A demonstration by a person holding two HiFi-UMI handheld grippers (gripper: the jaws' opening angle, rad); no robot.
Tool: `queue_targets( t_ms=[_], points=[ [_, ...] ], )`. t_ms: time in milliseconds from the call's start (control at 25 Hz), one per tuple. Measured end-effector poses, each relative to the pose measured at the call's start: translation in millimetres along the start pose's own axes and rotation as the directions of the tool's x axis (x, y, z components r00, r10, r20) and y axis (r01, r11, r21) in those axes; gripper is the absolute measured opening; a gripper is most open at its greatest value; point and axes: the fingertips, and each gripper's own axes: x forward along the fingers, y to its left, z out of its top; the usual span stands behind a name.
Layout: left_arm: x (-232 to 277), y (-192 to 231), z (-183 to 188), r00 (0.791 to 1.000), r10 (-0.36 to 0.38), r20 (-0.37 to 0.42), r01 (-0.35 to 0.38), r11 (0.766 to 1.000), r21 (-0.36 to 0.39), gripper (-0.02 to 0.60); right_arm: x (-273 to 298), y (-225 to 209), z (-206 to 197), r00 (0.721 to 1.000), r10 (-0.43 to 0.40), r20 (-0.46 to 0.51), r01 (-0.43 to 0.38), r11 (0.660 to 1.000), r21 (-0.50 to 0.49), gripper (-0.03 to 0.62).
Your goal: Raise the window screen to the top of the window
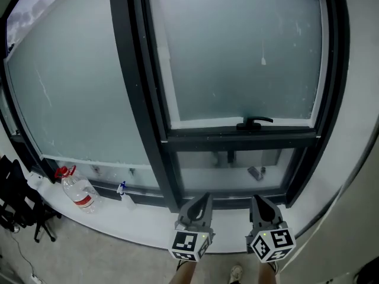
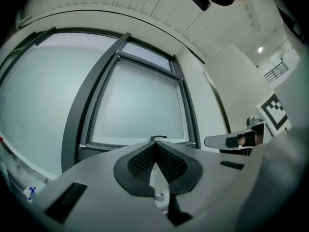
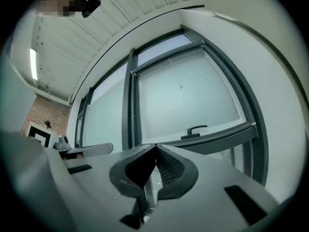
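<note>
Soft, flat daylight filters through the frosted window (image 1: pixel 237 52), giving everything a pale grey-green cast with hardly any shadows and no glare. The head view bows the window frame (image 1: pixel 133 87) strongly toward its edges. Both gripper views sit inside a dark round vignette (fisheye lenses), and the close fingers (image 2: pixel 140 161) look soft. A ceiling strip light (image 3: pixel 33 64) glows at the right gripper view's left.

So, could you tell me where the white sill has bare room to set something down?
Free: the white sill between the small blue-topped spray bottle and the left hand-held gripper. Crowded: its left end, by the clear red-capped plastic bottle.
</note>
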Motion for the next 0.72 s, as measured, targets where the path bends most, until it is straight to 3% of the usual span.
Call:
queue_targets(
  t_ms=[280,560,720],
  points=[
    [-70.7,-32.4,4.4,0.997,-0.070,-0.024,0.070,0.997,0.005,0.003,-63.6,52.8,4.9,0.999,0.008,-0.032,-0.011,0.996,-0.086,0.006],
    [-101.8,-58.5,14.4,0.999,-0.024,-0.032,0.023,1.000,-0.016,0.002,-116.1,54.2,4.8,1.000,0.005,-0.018,-0.006,1.000,-0.009,0.006],
    [-114.8,-84.7,27.2,0.999,-0.002,-0.036,0.003,1.000,0.020,0.002,-156.8,56.7,8.0,0.999,0.033,-0.031,-0.033,0.999,-0.021,0.006]
  ],
)
